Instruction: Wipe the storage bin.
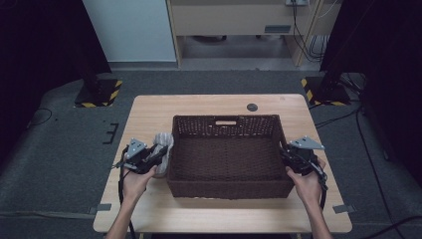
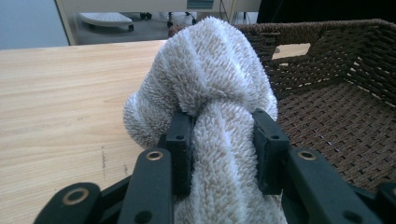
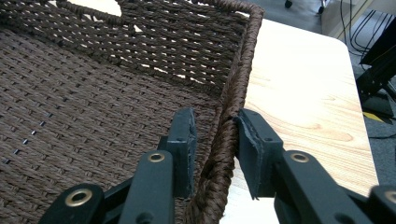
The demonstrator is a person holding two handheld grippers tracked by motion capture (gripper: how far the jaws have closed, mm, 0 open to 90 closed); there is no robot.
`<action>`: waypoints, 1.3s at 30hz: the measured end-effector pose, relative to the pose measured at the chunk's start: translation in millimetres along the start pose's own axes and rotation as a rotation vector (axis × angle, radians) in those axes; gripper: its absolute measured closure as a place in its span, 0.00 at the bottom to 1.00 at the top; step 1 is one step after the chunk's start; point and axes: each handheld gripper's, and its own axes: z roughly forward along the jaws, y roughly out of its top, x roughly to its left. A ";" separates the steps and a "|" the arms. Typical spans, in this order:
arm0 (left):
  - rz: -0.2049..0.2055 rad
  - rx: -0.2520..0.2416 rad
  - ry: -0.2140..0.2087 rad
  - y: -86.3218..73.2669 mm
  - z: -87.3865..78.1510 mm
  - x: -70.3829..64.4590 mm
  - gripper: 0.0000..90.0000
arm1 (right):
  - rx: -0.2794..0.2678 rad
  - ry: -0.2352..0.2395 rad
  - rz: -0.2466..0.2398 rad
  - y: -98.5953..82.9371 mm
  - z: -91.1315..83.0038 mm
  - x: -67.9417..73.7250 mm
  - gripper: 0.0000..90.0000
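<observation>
A pale wooden desk [image 1: 149, 124] carries a large dark brown woven basket [image 1: 226, 130] at its middle, rectangular, with a slot handle cut into its far wall. The basket's floor is bare weave.

Just outside the basket's left wall is a fluffy off-white towel [image 1: 162, 142], bunched into a roll. In the left gripper view the towel [image 2: 210, 74] rises above the desk surface with the basket's rim right behind it.

The left hand-held gripper [image 1: 149, 158] pinches the towel, its two black jaws pressing into the pile on either side of a thick fold. The right hand-held gripper [image 1: 294, 158] straddles the basket's right wall [image 3: 233, 112], one jaw inside, one outside, pinching the woven rim.
</observation>
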 end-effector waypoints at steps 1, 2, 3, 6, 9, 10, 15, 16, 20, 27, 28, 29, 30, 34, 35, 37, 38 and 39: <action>-0.001 0.002 0.001 -1.9 0.0 0.5 0.71 | -0.001 0.006 0.001 -0.5 -0.2 -0.7 0.74; -0.004 0.005 0.002 -3.8 0.2 0.9 0.71 | -0.006 0.010 0.003 -1.1 -0.2 -1.2 0.73; -0.007 0.007 0.004 -5.6 0.7 1.3 0.71 | -0.008 0.013 0.003 -1.4 -0.2 -1.3 0.72; -0.016 0.037 0.016 -12.6 3.9 3.0 0.71 | -0.011 0.023 -0.008 -2.0 0.1 -0.7 0.68; -0.004 0.120 0.023 -23.7 11.8 4.8 0.71 | -0.019 0.026 -0.011 -3.2 0.2 -0.4 0.66; 0.010 0.151 0.027 -27.5 15.3 4.3 0.71 | -0.021 0.031 -0.011 -3.6 0.2 -0.9 0.65; 0.014 0.156 0.036 -32.8 20.0 2.6 0.71 | -0.026 0.044 -0.009 -3.9 0.3 -2.1 0.63; 0.014 0.156 0.037 -33.9 20.2 2.9 0.71 | -0.026 0.046 -0.008 -3.8 0.3 -2.3 0.63; 0.015 0.192 0.048 -39.6 24.9 5.5 0.70 | -0.025 0.053 -0.008 -3.7 0.4 -2.1 0.60; 0.026 0.212 0.051 -44.6 29.0 6.5 0.70 | -0.024 0.065 -0.010 -3.5 0.5 -2.6 0.57; 0.015 0.206 0.049 -44.2 28.1 7.4 0.70 | -0.022 0.067 -0.008 -3.4 0.3 -2.5 0.56; 0.017 0.205 0.048 -43.8 27.3 7.8 0.71 | -0.025 0.069 -0.007 -3.2 0.2 -2.5 0.55; 0.019 0.204 0.046 -42.8 25.9 8.3 0.71 | -0.028 0.070 -0.004 -2.9 0.0 -2.4 0.55; 0.004 0.165 0.037 -32.3 12.1 10.5 0.71 | -0.046 0.076 0.004 0.0 -3.2 -3.9 0.52; -0.005 0.138 0.025 -28.8 6.6 10.8 0.71 | -0.052 0.079 0.006 0.7 -4.8 -4.7 0.51; -0.011 0.097 0.009 -20.6 -5.9 10.1 0.71 | -0.064 0.078 0.010 1.6 -7.8 -6.8 0.51; -0.009 0.077 -0.001 -16.6 -12.3 9.0 0.71 | -0.064 0.078 0.011 1.7 -8.9 -8.0 0.51; -0.010 0.059 -0.015 -12.9 -18.7 7.7 0.71 | -0.058 0.081 0.017 1.5 -9.7 -8.9 0.50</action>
